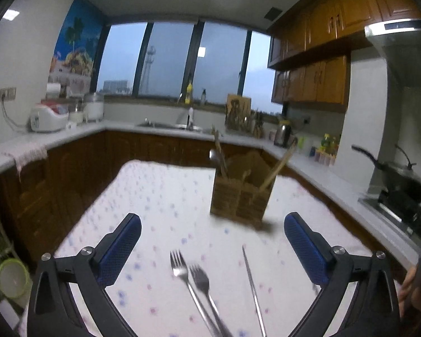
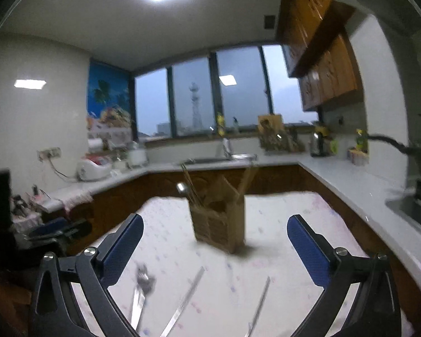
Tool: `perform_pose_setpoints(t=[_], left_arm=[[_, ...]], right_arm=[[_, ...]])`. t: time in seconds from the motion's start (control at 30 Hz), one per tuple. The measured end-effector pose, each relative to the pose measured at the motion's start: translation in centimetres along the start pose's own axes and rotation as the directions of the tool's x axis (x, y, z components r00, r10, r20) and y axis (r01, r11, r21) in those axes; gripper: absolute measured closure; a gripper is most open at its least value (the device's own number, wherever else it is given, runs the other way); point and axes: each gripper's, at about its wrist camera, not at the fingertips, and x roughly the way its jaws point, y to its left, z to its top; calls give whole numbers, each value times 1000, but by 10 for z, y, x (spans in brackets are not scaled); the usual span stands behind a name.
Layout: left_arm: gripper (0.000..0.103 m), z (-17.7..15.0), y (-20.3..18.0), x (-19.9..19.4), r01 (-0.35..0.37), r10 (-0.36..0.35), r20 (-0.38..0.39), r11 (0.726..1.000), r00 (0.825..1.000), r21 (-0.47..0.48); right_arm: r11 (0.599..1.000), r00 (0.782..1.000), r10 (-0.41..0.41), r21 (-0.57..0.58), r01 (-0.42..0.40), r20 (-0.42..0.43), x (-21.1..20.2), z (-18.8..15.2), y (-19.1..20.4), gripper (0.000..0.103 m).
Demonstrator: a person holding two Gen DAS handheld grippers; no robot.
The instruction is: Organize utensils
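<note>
A wooden utensil holder (image 1: 240, 196) stands on the dotted white tablecloth (image 1: 160, 196), with a spoon (image 1: 214, 156) and wooden chopsticks in it. Two metal forks (image 1: 192, 283) and a thin metal chopstick (image 1: 252, 286) lie on the cloth in front of it. My left gripper (image 1: 212, 227) is open and empty above the forks. In the right wrist view the holder (image 2: 219, 221) stands ahead, with a fork (image 2: 143, 286) and two metal chopsticks (image 2: 185, 300) on the cloth. My right gripper (image 2: 214, 229) is open and empty.
The kitchen counter (image 1: 70, 134) runs around the table, with a rice cooker (image 1: 47, 118), a sink (image 1: 168, 125), a kettle (image 1: 283, 133) and a stove with a wok (image 1: 401, 179). The other gripper (image 2: 56, 231) shows at the left of the right wrist view.
</note>
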Motion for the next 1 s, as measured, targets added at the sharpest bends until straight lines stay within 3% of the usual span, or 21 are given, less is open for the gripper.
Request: perform_pose_setpoints(t=[0.27,0.5,1.0], left_arm=[[1,-50,-8,-3,-58,58,-2,995,998,84],[1,-58,-7,-4,-56,57,-9,995,998,81],[1,-65,-8,-4,-78,78,8,992,997,96]], right_arm=[[998,996,-65,3,66,-53,4,-63,2,0],[996,996,-86,-35,85,-21,-6,-68,4,0],[996,995,-85,28,87,-45,-9,-78,-12,0]])
